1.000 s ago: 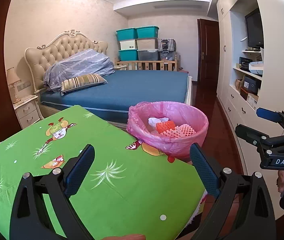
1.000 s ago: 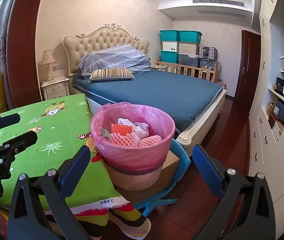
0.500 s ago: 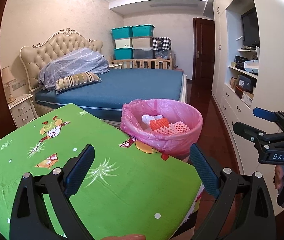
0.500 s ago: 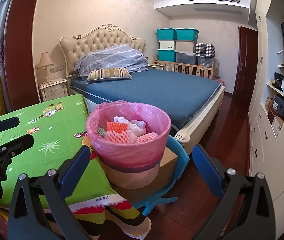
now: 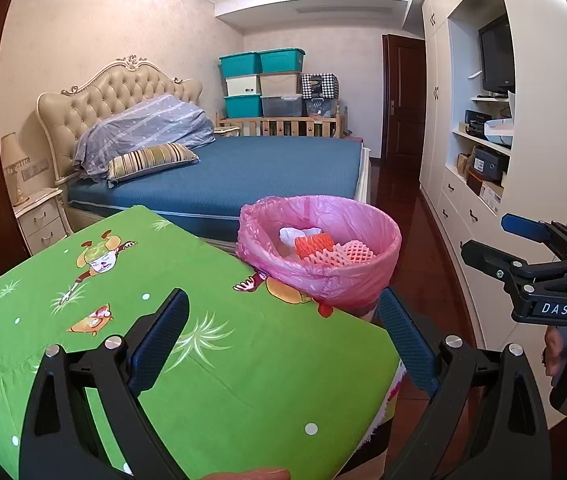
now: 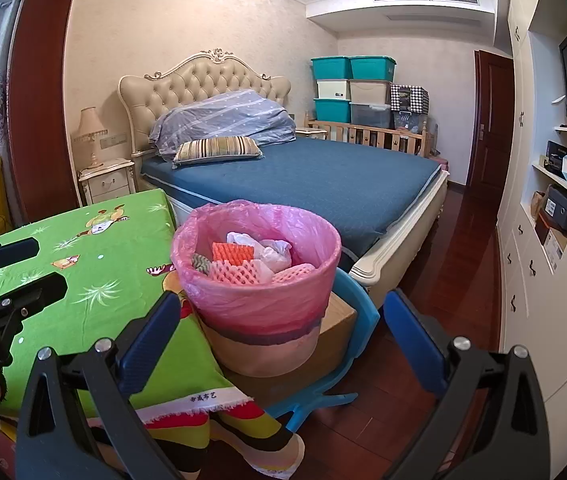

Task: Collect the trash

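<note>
Right wrist view shows the pink-lined bin (image 6: 257, 280) of foam trash beside the green table (image 6: 103, 264), both tools (image 6: 279, 332) (image 5: 283, 328) spread and empty; scan the table before finishing.
</note>
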Demonstrator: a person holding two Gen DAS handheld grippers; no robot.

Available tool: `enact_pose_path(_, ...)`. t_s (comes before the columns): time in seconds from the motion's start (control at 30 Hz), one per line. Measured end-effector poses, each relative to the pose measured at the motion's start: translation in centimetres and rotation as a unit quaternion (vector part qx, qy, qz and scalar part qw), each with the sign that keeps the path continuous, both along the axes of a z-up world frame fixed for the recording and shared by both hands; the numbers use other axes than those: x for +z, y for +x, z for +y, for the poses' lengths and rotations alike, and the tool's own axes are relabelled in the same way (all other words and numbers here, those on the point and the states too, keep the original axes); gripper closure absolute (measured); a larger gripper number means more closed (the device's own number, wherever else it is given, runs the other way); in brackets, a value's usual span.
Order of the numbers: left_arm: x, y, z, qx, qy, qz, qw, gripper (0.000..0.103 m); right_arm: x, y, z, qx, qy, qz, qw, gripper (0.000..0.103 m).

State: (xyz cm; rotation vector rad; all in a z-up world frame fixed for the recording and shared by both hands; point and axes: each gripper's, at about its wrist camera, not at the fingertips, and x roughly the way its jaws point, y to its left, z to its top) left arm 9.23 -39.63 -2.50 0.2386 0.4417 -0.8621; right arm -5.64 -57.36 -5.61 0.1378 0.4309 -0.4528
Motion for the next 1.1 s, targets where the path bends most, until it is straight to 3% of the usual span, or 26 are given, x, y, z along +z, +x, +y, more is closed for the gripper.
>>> enact_pose_path(1.1, -0.13, 0.20, 0.04, 0.003, 0.001, 0.000, 1.0000, 0.013, 0.00, 0.12, -0.04, 0.004, 0.002, -0.001, 1.000, 0.004)
